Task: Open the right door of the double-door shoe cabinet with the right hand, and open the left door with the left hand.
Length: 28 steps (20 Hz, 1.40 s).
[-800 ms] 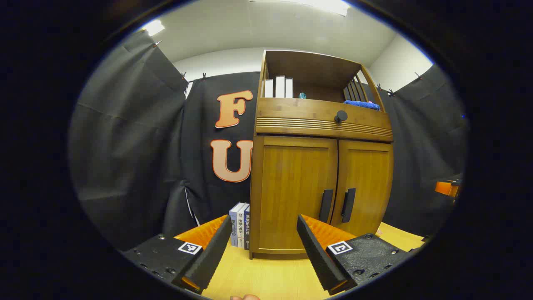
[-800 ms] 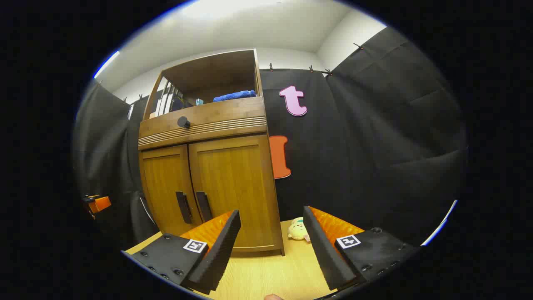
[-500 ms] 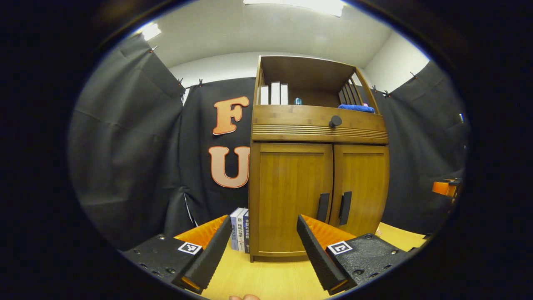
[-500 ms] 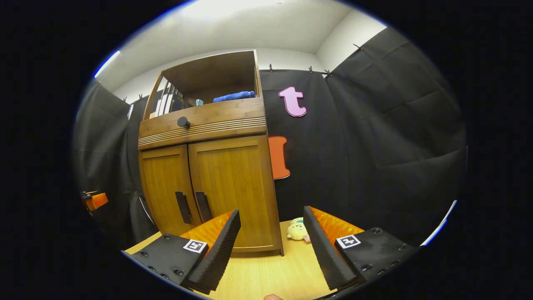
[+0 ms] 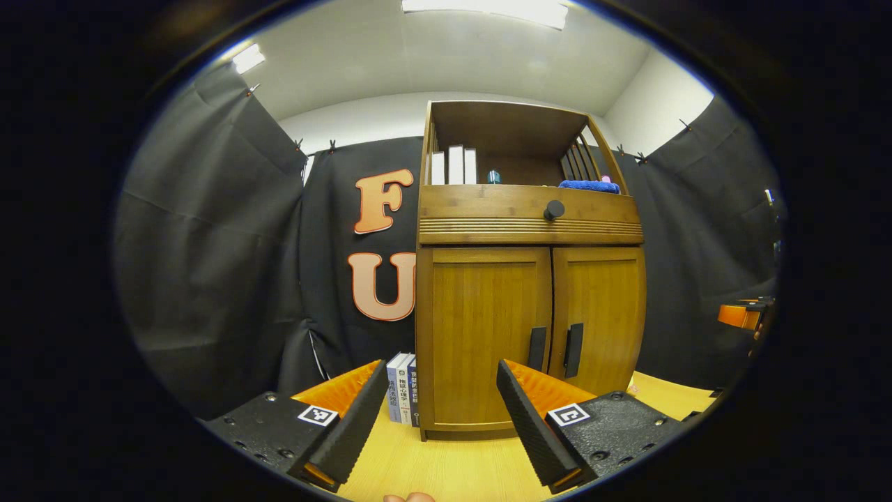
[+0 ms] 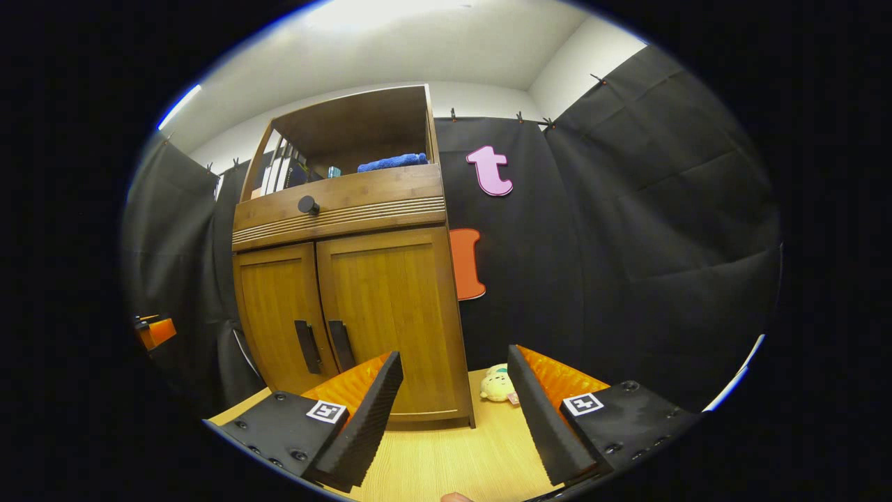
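Observation:
A wooden shoe cabinet [image 5: 529, 223] stands on the table with both doors closed. In the left gripper view its left door [image 5: 488, 328] and right door [image 5: 603, 314] each carry a dark vertical handle, left handle [image 5: 537, 348] and right handle [image 5: 573, 350]. My left gripper [image 5: 442, 418] is open, some way in front of the left door. In the right gripper view the right door [image 6: 390, 314] with its handle [image 6: 341, 345] sits beside the left door [image 6: 275, 314]. My right gripper [image 6: 453, 411] is open, off the cabinet's right front corner, holding nothing.
Books [image 5: 403, 387] stand by the cabinet's left side. A small plush toy [image 6: 498, 385] lies on the table [image 6: 446, 453] at its right side. The open top shelf holds books [image 5: 453, 164] and a blue cloth [image 5: 589, 185]. A round knob [image 5: 554, 209] sits on the drawer front.
The left gripper view has levelled and drawn back a little, so the cabinet sits lower and more upright. The right gripper has barely moved. Both doors stay closed.

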Tool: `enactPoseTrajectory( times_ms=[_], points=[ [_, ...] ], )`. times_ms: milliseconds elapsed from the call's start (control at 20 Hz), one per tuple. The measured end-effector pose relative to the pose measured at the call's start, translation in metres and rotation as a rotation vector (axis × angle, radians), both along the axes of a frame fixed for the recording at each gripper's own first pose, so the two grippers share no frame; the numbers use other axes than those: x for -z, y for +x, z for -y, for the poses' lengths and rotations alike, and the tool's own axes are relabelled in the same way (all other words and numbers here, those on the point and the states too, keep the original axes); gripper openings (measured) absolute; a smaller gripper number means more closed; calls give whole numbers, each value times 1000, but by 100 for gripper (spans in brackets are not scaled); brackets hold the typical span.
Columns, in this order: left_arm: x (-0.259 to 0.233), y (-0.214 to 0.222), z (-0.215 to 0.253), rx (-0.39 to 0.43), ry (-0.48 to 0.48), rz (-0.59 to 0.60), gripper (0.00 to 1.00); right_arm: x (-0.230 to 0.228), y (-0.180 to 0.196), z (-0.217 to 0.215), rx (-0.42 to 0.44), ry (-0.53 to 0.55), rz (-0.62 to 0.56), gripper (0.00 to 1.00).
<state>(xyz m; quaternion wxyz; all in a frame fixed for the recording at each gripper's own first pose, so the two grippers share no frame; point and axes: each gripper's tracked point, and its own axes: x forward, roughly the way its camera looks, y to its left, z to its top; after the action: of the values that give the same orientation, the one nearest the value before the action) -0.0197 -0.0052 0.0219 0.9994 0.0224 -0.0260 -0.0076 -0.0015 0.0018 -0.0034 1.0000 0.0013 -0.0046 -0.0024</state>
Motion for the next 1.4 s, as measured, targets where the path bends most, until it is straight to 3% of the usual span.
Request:
enactPoseTrajectory(
  times_ms=[300, 350, 400, 550, 600, 650, 700, 750, 800, 1250, 1400],
  points=[
    [1, 0, -4, -4, 1, -3, 98, 12, 16, -18, -19, 7, -28, 98],
    [2, 0, -6, -6, 2, -4, 98, 14, 21, -23, -21, 9, -29, 89],
    [3, -1, -8, -8, 3, -6, 95, 14, 25, -29, -31, 10, -30, 100],
    [9, -2, -18, -22, 10, -13, 95, 21, 41, -56, -65, -3, -37, 98],
    [10, 0, -20, -24, 10, -18, 93, 23, 45, -63, -75, -13, -39, 89],
    [12, 1, -22, -26, 9, -21, 92, 26, 51, -72, -83, -23, -40, 89],
    [14, 1, -26, -30, 10, -23, 92, 27, 57, -79, -89, -34, -40, 98],
    [15, 2, -30, -34, 12, -25, 92, 30, 63, -86, -93, -40, -41, 93],
    [18, 3, -33, -39, 14, -29, 94, 34, 70, -95, -100, -44, -43, 98],
    [27, 5, -71, -101, 52, -35, 92, 70, 138, -176, -180, -76, -88, 98],
    [31, 7, -83, -122, 58, -33, 94, 85, 163, -190, -172, -101, -103, 98]
  ],
)
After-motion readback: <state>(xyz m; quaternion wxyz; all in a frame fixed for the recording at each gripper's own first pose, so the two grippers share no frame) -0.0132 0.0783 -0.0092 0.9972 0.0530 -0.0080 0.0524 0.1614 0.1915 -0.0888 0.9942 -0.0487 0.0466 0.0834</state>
